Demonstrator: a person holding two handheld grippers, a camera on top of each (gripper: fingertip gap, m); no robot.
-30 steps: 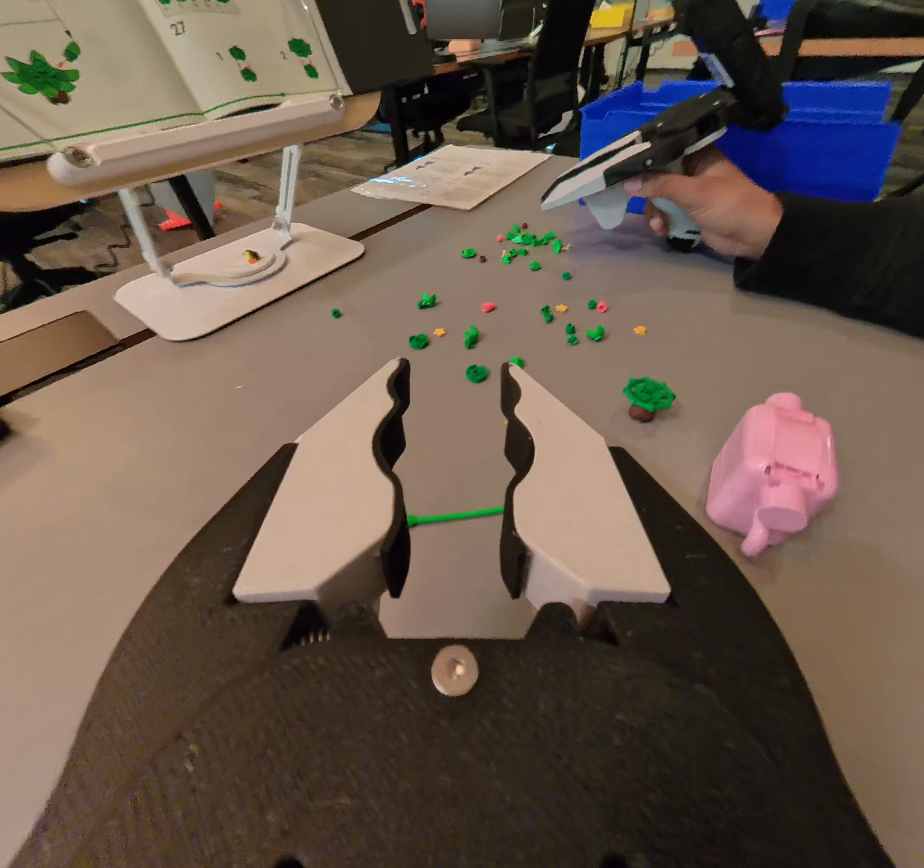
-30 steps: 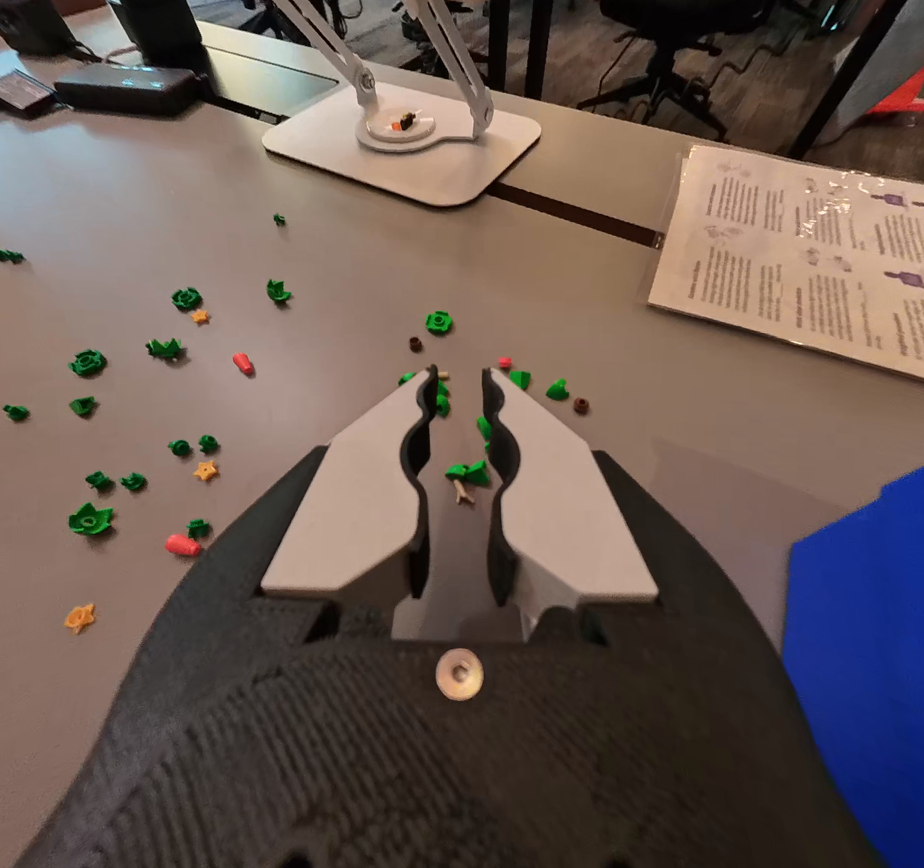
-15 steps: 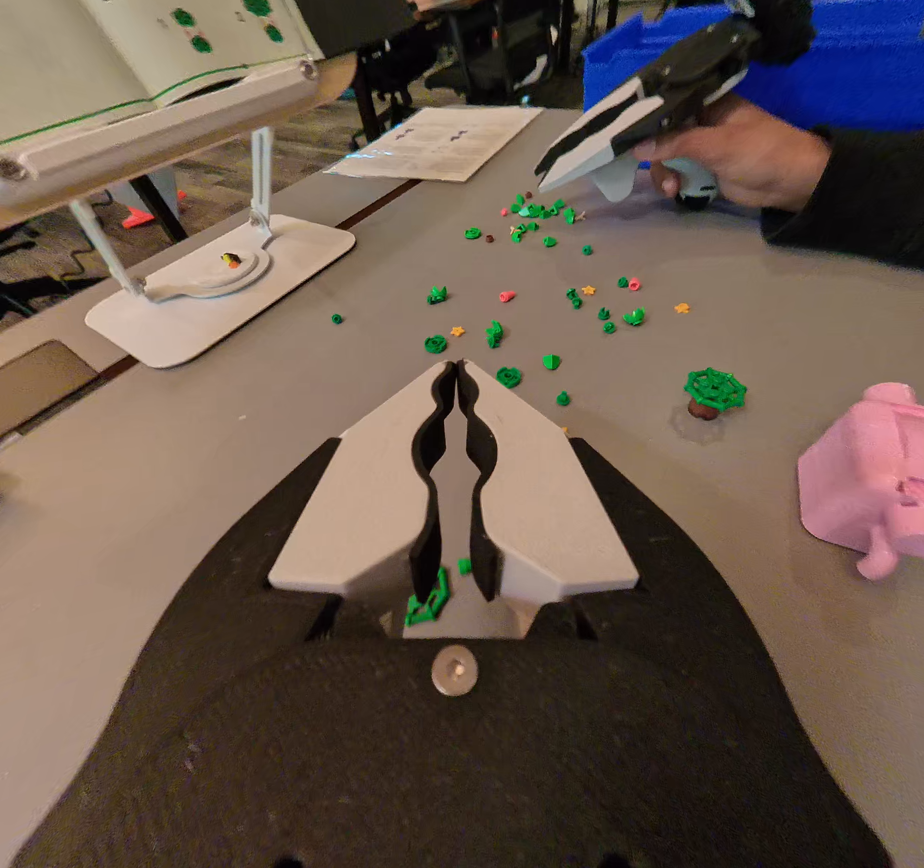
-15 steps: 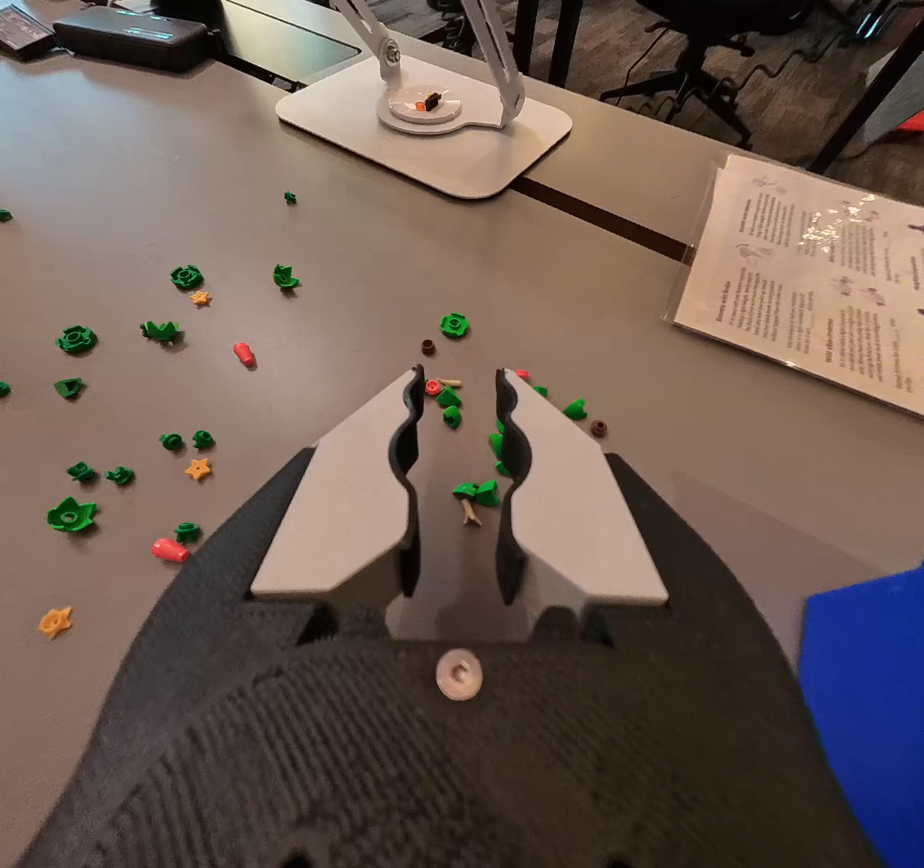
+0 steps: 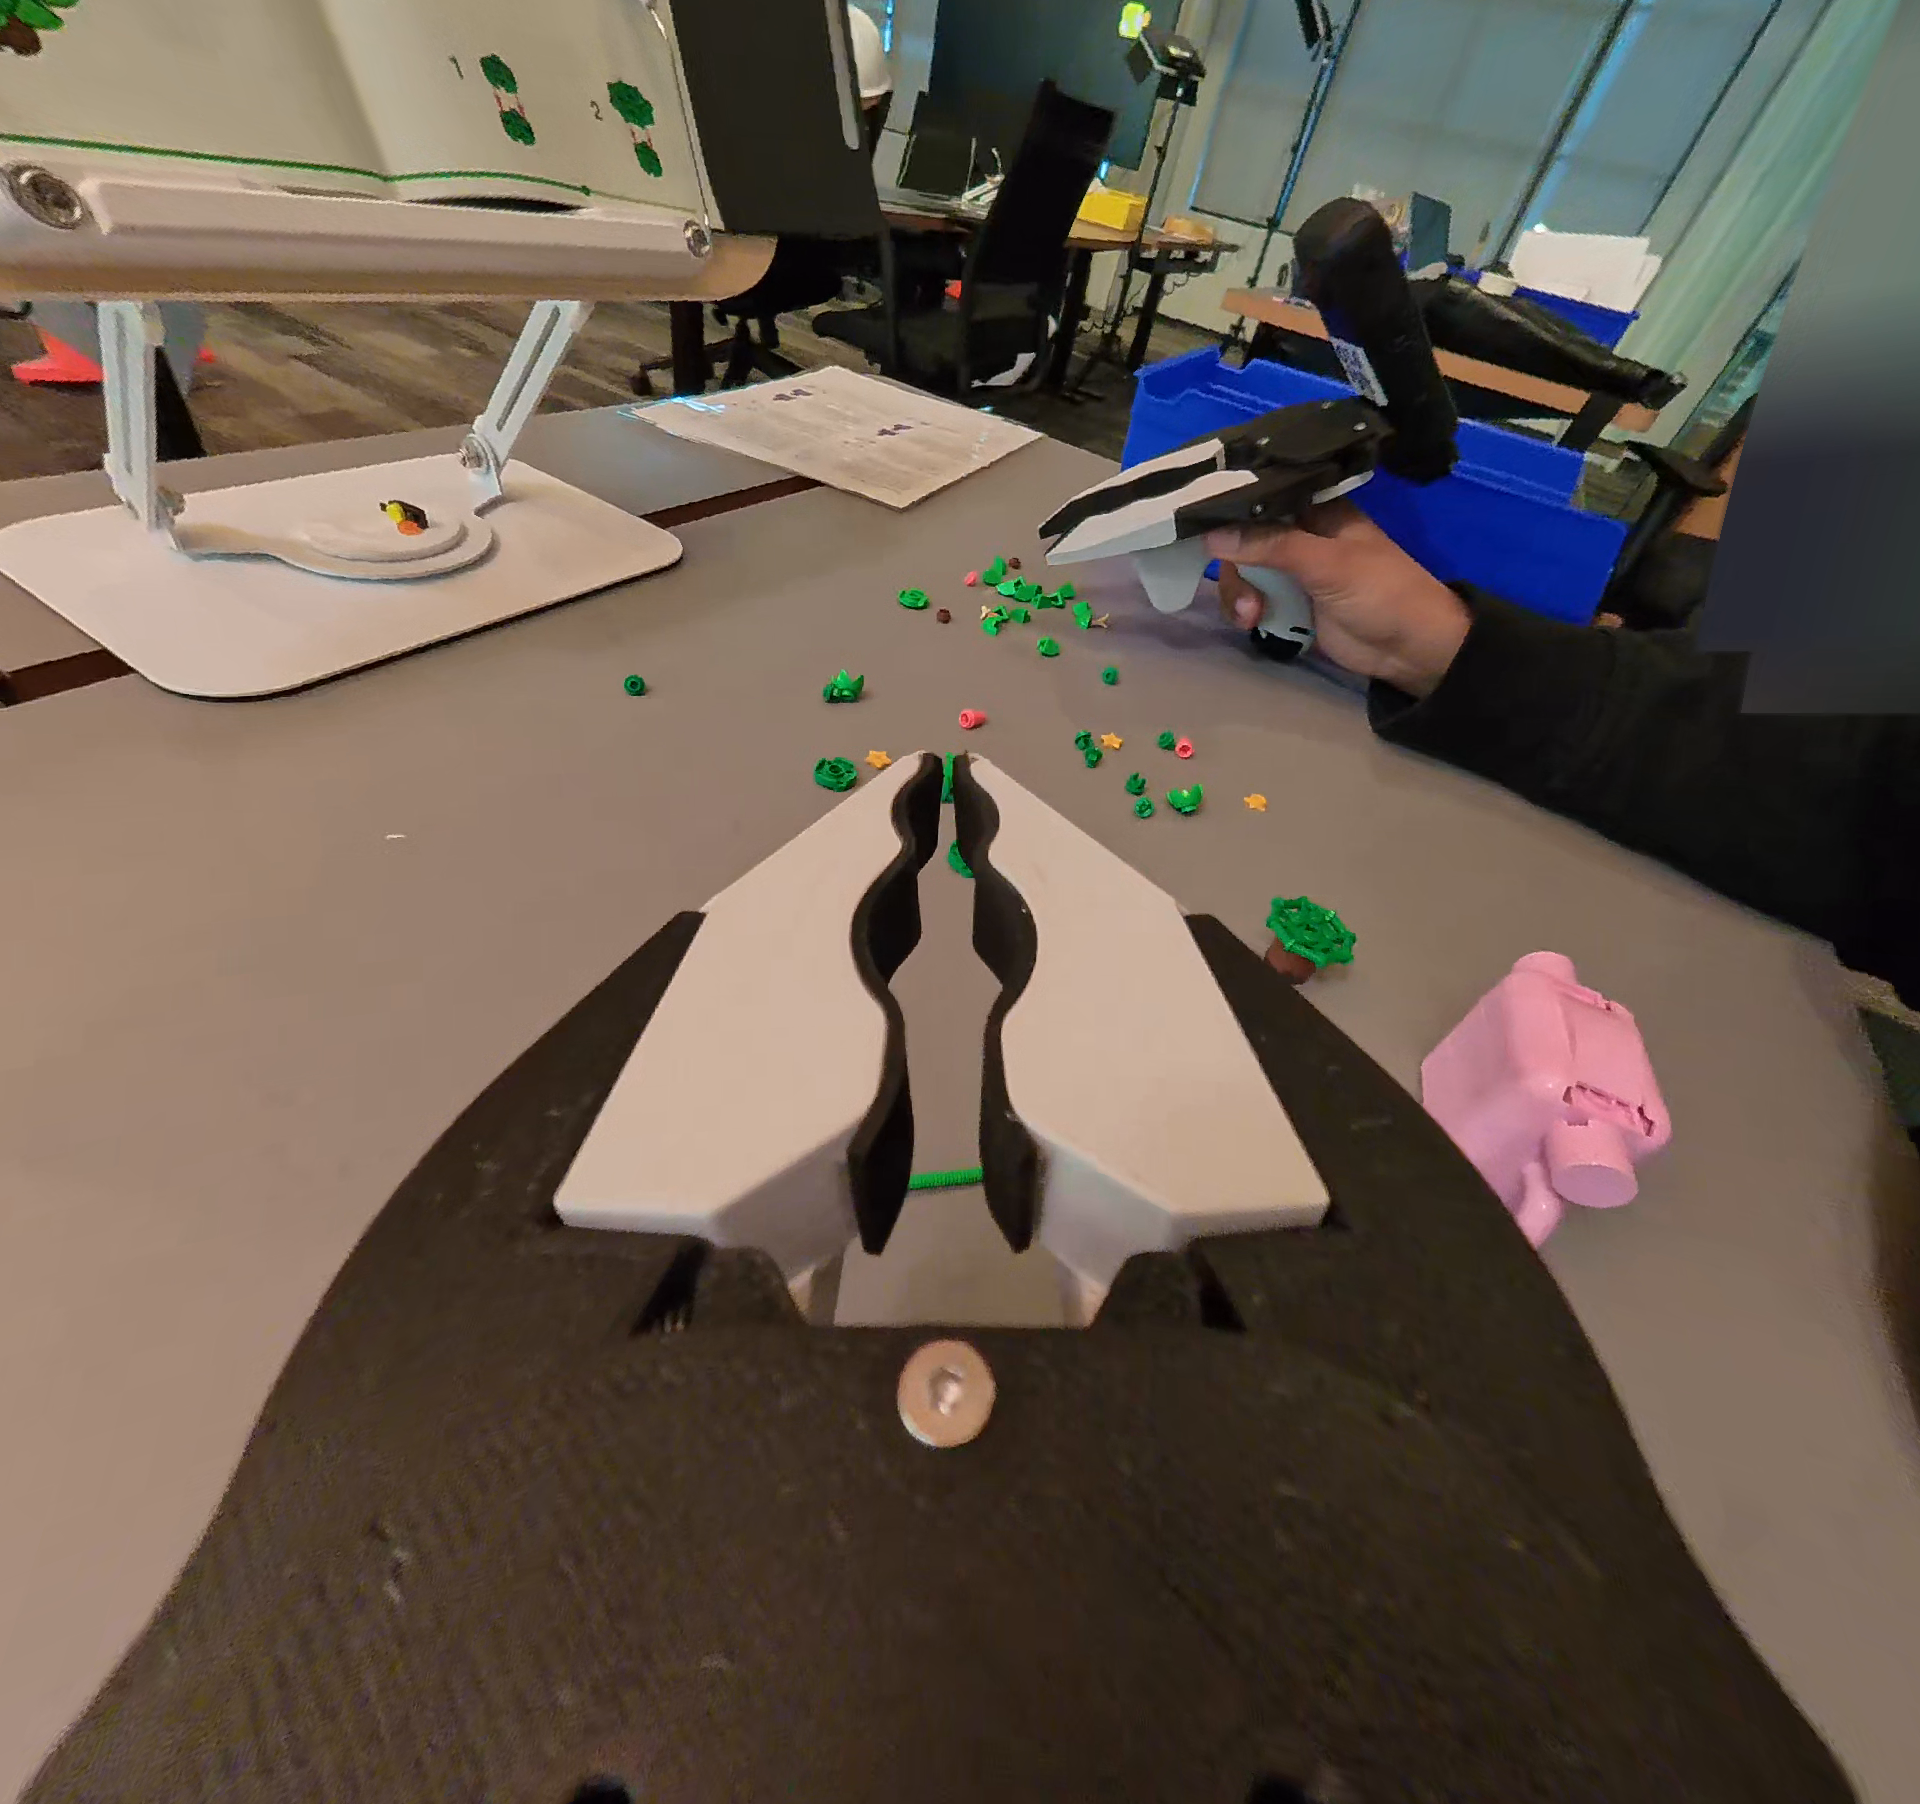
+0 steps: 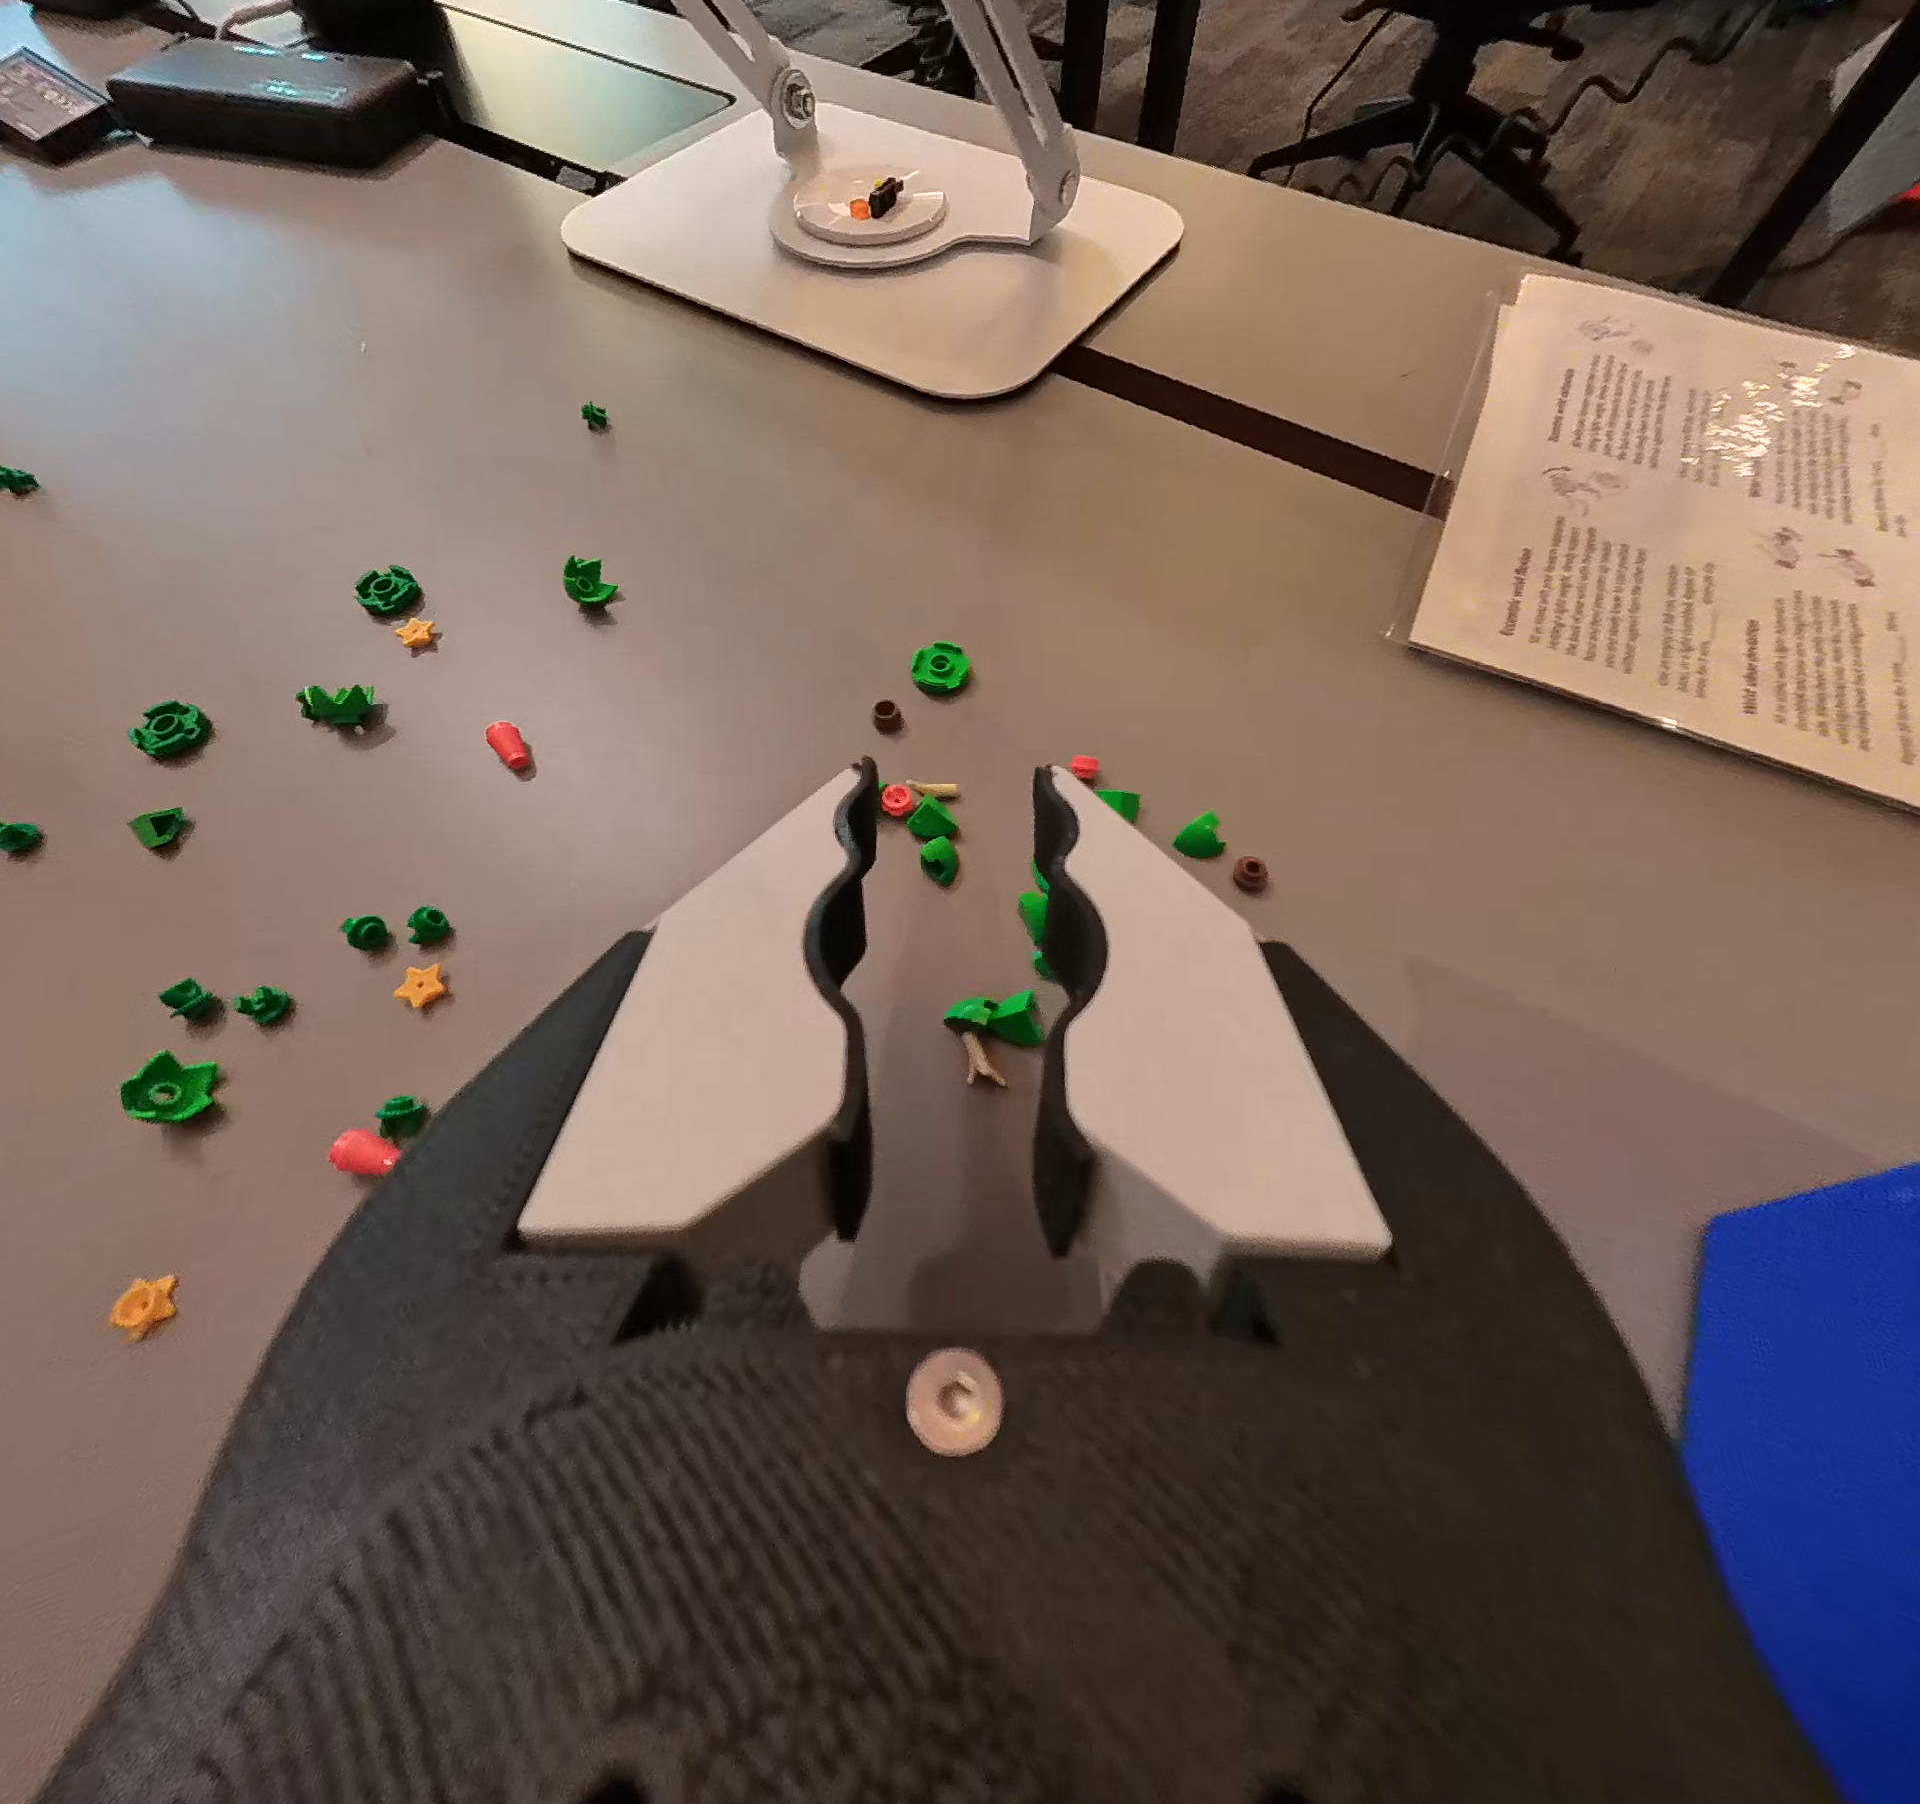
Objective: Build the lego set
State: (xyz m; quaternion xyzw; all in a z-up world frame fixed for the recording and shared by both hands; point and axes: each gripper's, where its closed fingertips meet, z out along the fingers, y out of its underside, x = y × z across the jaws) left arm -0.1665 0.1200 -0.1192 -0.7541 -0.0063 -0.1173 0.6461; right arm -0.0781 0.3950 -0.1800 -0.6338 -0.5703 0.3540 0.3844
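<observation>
Small green, red, brown and yellow lego pieces (image 5: 1039, 601) lie scattered on the grey table (image 5: 416, 923). My left gripper (image 5: 948, 767) is low over the table, its tips nearly together with a narrow green piece (image 5: 948, 784) pinched between them. Another green piece (image 5: 961, 861) lies under the fingers. My right gripper (image 6: 951, 788) is open and empty above a cluster of green leaf pieces (image 6: 997, 1016); it also shows in the left wrist view (image 5: 1049, 541), held by a hand. A built green treetop on a brown base (image 5: 1309, 935) stands to the right.
A pink plastic block (image 5: 1548, 1100) lies at the right. The instruction booklet (image 5: 312, 40) sits on a white stand (image 6: 935, 320) at the far left. A laminated sheet (image 6: 1683, 528) and a blue bin (image 5: 1455, 476) are at the far right. Black devices (image 6: 260, 102) are far left. The tips of one gripper are about 30 centimeters away from the tips of the other. Measured from the fingertips, the pink plastic block (image 5: 1548, 1100) is 15 centimeters or so from the left gripper and 30 centimeters from the right.
My left gripper went from wide open to shut, moved forward among the pieces, and now has a green piece between its tips. My right gripper opened wider over the leaf cluster.
</observation>
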